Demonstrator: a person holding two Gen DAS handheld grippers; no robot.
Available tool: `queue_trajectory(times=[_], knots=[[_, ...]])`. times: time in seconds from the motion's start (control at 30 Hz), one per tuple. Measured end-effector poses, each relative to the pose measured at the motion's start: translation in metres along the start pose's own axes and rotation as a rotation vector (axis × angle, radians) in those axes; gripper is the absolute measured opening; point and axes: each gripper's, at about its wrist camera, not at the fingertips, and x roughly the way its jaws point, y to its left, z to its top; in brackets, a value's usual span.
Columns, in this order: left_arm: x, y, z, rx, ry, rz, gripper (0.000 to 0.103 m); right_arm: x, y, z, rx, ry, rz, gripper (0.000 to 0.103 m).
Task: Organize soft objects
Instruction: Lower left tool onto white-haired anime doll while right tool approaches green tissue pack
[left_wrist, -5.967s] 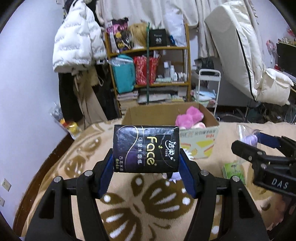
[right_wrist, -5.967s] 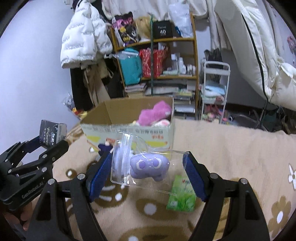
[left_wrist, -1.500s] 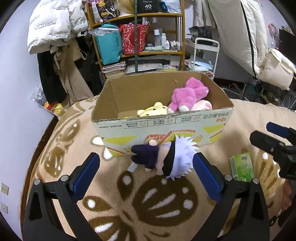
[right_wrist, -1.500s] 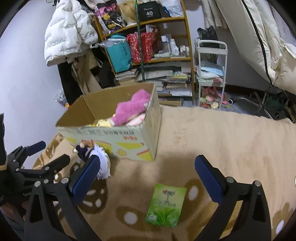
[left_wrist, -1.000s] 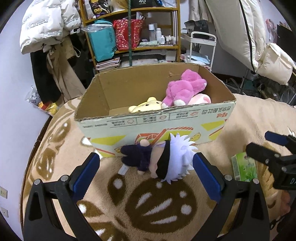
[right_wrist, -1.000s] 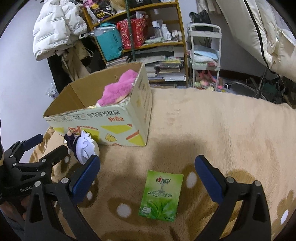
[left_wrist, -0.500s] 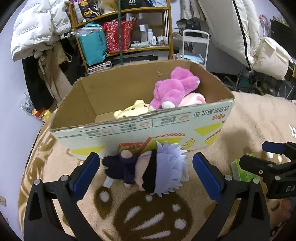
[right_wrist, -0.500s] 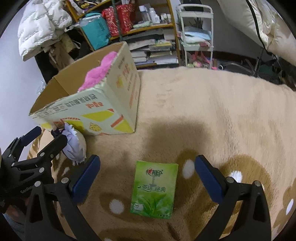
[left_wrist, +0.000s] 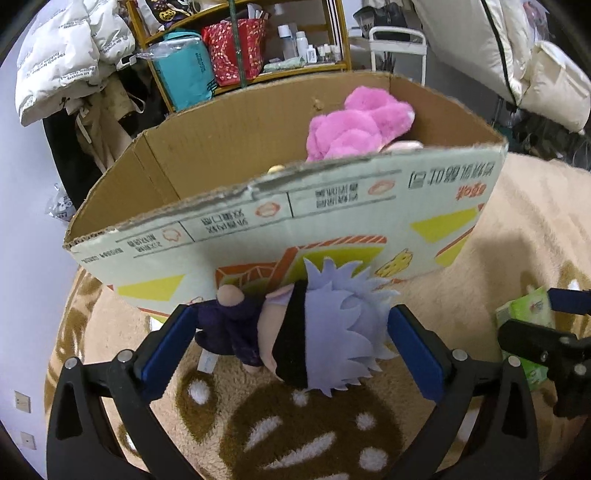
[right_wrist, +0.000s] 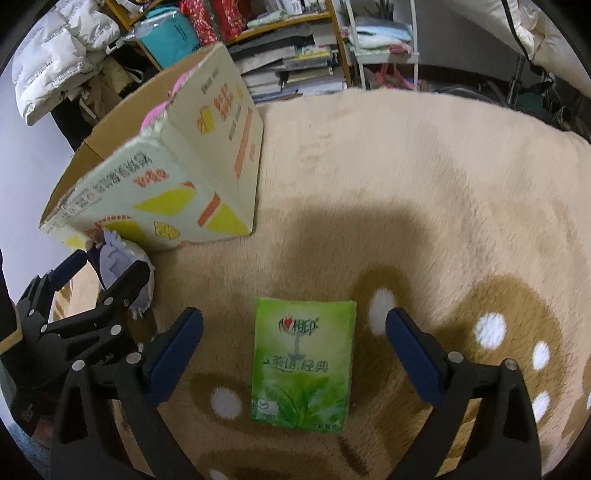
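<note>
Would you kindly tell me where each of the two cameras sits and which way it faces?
Left wrist: on the left gripper, facing the plush doll against the cardboard box; its open fingers show.
Right wrist: on the right gripper, looking down at the green tissue pack on the rug; its open fingers show.
Shared: doll, box, tissue pack, each other's gripper.

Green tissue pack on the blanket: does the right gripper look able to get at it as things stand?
Probably yes. The right gripper is open, its jaws straddling the green tissue pack, which lies flat on the blanket with nothing over it. The cardboard box sits well clear.
</note>
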Motion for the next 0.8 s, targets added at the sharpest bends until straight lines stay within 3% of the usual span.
queue_trajectory(times=[0.37, 0.7, 0.8], knots=[[0.012, 0.005, -0.003, -0.015, 0.041, 0.011, 0.102, 0.008, 0.003, -0.003, -0.008, 0.057, -0.01, 0.081], [0.023, 0.025, -0.004, -0.119, 0.096, -0.079, 0.102, 0.01, 0.0, -0.001, -0.019, 0.055, -0.032, 0.074], [0.025, 0.033, -0.003, -0.129, 0.093, -0.091, 0.102, 0.01, 0.001, 0.0, -0.04, 0.049, -0.056, 0.064]])
